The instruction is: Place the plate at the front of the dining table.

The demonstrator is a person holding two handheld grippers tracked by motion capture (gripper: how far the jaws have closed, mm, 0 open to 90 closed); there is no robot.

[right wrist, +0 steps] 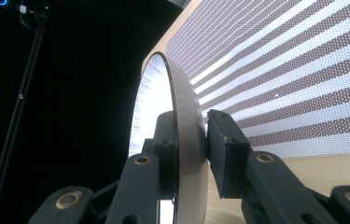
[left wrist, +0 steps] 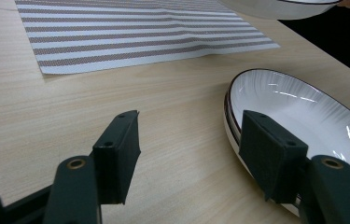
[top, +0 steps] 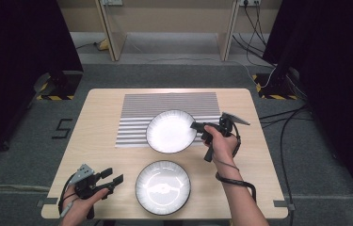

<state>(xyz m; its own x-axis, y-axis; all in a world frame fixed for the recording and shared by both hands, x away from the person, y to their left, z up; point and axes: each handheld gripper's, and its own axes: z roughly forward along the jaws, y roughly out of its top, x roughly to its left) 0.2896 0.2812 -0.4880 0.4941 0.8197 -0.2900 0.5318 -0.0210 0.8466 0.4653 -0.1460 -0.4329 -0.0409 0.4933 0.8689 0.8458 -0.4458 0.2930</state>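
A pale wooden desk (top: 103,141) stands on grey carpet, dark curtains at both sides, cables and a wooden frame beyond its far edge. A striped mat (top: 136,117) lies toward the far edge. The right gripper (top: 197,126) is clamped on the rim of the far plate (top: 170,132) over the mat; the right gripper view shows its pads pinching that rim. The left gripper (top: 113,176), near the left front corner, has jaws apart; the left gripper view shows it just beside the near plate (left wrist: 303,107). A floor marking (top: 62,128) resembles "5".
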